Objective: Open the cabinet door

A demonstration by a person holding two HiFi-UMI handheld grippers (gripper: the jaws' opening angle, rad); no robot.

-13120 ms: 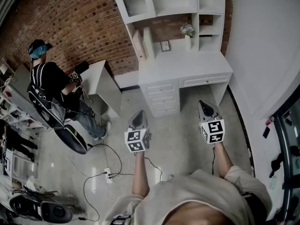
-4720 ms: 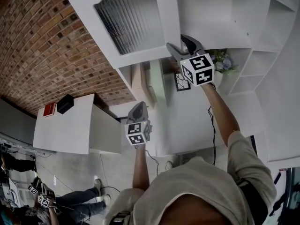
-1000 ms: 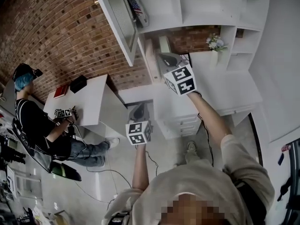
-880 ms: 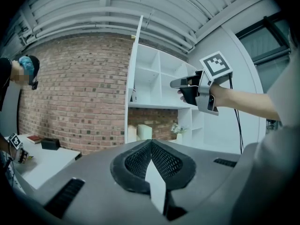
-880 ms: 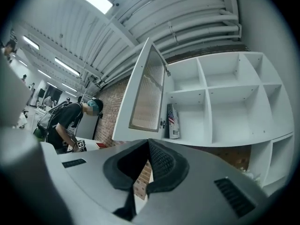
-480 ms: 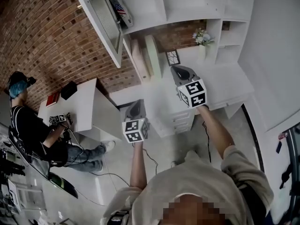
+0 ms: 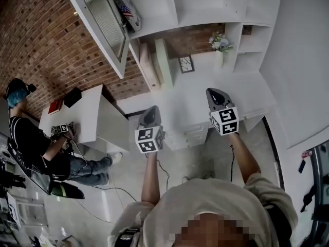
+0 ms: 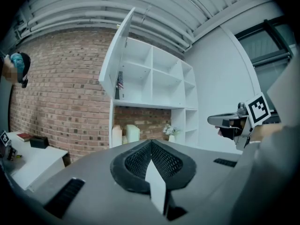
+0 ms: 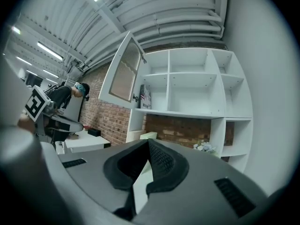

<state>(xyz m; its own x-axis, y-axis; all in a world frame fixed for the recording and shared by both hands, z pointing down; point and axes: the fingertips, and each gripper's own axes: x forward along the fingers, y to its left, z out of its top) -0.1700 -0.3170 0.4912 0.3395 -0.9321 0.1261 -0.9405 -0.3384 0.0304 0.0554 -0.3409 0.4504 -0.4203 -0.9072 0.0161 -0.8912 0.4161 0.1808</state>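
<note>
The white hutch's upper left cabinet door (image 7: 100, 22) with its ribbed glass pane stands swung wide open to the left. It also shows in the left gripper view, door (image 8: 115, 55), and in the right gripper view, door (image 9: 124, 71). Both grippers hang side by side in front of the desk, well below the door and touching nothing. My left gripper (image 7: 151, 110) has its jaws together, empty. My right gripper (image 7: 212, 92) is shut too, with nothing in it. Each camera looks over its own closed tips, left gripper (image 8: 151, 144) and right gripper (image 9: 147, 146).
A flag-printed box (image 7: 126, 12) stands in the opened compartment. On the desk top (image 7: 241, 94) are a flower vase (image 7: 218, 42) and a small picture frame (image 7: 185, 64). Drawers (image 7: 193, 133) face me. A seated person (image 7: 31, 143) works at a white side table (image 7: 85, 115) on the left.
My right gripper has dropped from near the open door down to the level of the left gripper. The left gripper has shifted slightly. The door stays open.
</note>
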